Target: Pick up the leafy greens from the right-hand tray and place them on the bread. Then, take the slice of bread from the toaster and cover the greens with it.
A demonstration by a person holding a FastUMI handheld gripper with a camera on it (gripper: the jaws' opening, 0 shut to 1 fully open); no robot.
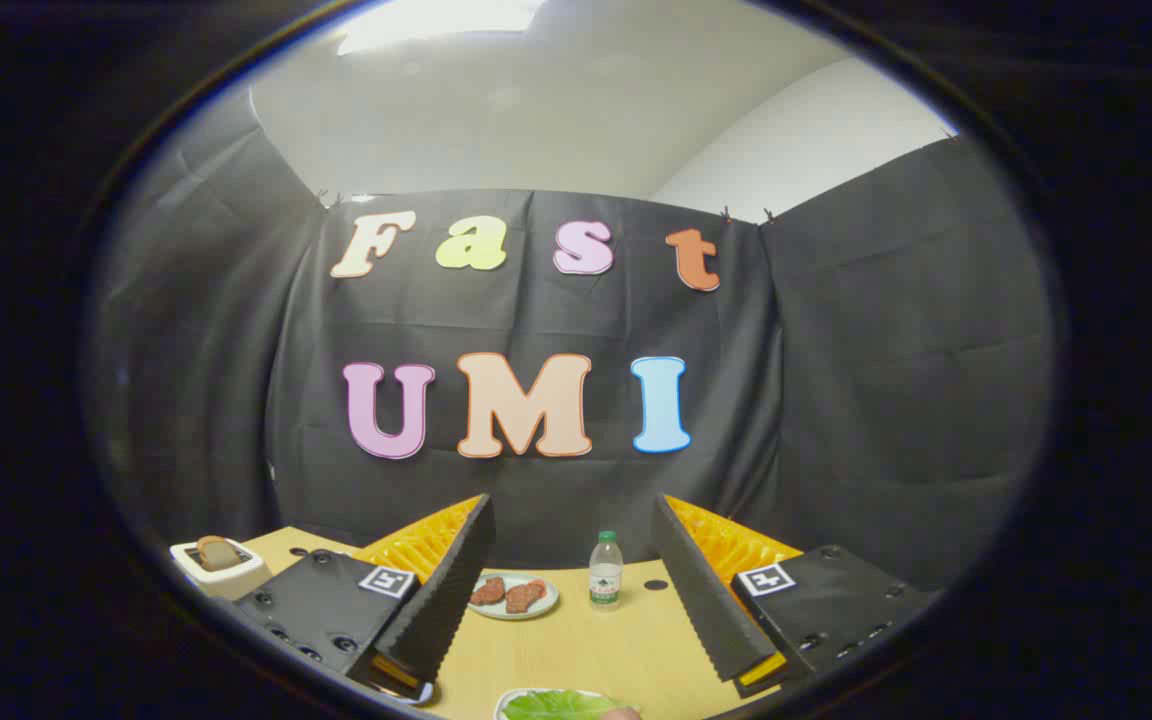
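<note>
where jaws gape, ruffled green leafy greens [558,705]

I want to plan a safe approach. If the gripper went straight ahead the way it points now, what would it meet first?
The gripper is open, holding nothing. Straight ahead, the small water bottle and the plate of meat slices stand between its fingers; the bottle probably comes first, though depth is unclear.

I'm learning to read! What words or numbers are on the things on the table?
Bottle label: print too small to read.
Square markers on the gripper: black-and-white patterns, no words.
Toaster: no text that I can make out.
The gripper's fingers stand open, holding nothing.
</note>
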